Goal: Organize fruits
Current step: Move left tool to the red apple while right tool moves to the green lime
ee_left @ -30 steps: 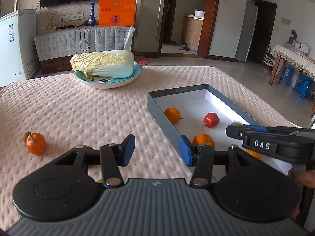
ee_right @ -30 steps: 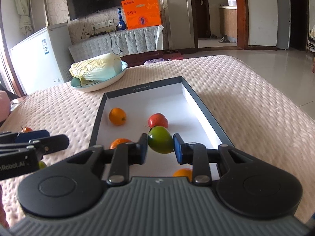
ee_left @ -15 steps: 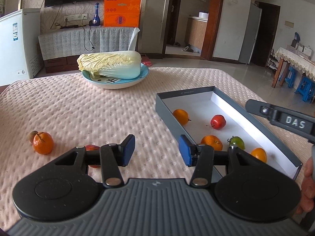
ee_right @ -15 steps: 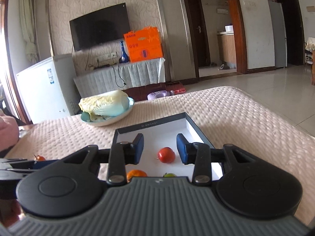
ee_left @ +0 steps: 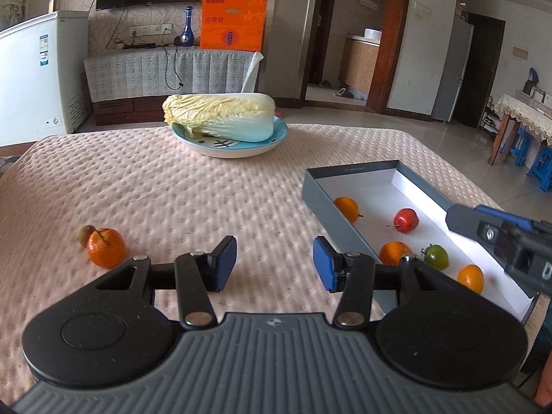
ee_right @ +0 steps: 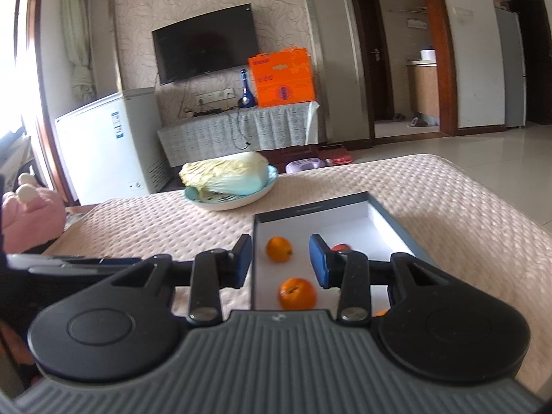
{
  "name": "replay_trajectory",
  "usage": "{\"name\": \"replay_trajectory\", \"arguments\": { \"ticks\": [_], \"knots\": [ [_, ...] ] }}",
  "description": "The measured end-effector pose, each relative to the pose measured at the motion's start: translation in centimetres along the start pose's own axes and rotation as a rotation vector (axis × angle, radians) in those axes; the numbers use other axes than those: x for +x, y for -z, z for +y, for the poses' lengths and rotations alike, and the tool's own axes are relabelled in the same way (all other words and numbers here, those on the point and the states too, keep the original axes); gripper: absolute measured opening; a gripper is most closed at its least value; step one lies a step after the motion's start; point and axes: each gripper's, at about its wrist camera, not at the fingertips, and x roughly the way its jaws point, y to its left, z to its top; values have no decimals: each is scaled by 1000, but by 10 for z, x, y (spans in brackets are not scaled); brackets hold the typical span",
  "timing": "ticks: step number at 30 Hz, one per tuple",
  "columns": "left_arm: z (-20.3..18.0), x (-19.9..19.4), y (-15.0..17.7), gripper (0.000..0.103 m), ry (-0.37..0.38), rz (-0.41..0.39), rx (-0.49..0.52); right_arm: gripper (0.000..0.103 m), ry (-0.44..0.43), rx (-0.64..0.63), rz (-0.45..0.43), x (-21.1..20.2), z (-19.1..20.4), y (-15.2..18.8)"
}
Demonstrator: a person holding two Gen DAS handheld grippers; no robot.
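Note:
A grey box [ee_left: 315, 191] with a white floor sits on the right of the table. Inside lie three oranges [ee_left: 346, 208], a red apple [ee_left: 406, 220] and a green fruit [ee_left: 436, 257]. On the cloth to the left rest a loose orange [ee_left: 105, 247] and a small brown fruit [ee_left: 85, 234] touching it. My left gripper [ee_left: 275, 264] hovers open over bare cloth between them and the box. My right gripper [ee_right: 280, 262] is open and empty above the box's [ee_right: 310, 208] near end, with two oranges [ee_right: 297, 293] showing past its fingers; the apple [ee_right: 341, 247] is half hidden.
A napa cabbage [ee_left: 220, 115] lies on a blue plate [ee_left: 238, 150] at the table's far side. A pink plush [ee_right: 31, 214] sits off the left edge. A finger of the right gripper [ee_left: 483, 229] reaches over the box's right wall.
The right gripper let go of the green fruit, which now lies in the box, then rose and drew back. The left gripper shifted slightly leftward.

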Motion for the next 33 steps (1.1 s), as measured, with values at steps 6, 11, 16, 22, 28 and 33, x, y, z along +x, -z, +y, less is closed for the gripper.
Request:
{"name": "replay_trajectory", "arguments": {
  "ticks": [6, 11, 16, 22, 28, 33],
  "knots": [
    [13, -6, 1, 55, -15, -5, -10, 39, -36, -47, 18, -2, 21, 7],
    [25, -9, 1, 55, -30, -8, -24, 40, -72, -74, 39, -3, 40, 15],
    [35, -12, 2, 55, -42, -11, -33, 39, -116, -117, 63, -4, 60, 25],
    [53, -17, 1, 55, -65, -24, -64, 39, -145, -149, 86, -6, 77, 33],
    [86, -23, 1, 55, -124, -31, -125, 39, -172, -201, 111, 1, 95, 41],
    [113, -28, 5, 55, -169, -33, -152, 39, -192, -204, 152, 15, 105, 45]
  ]
}}
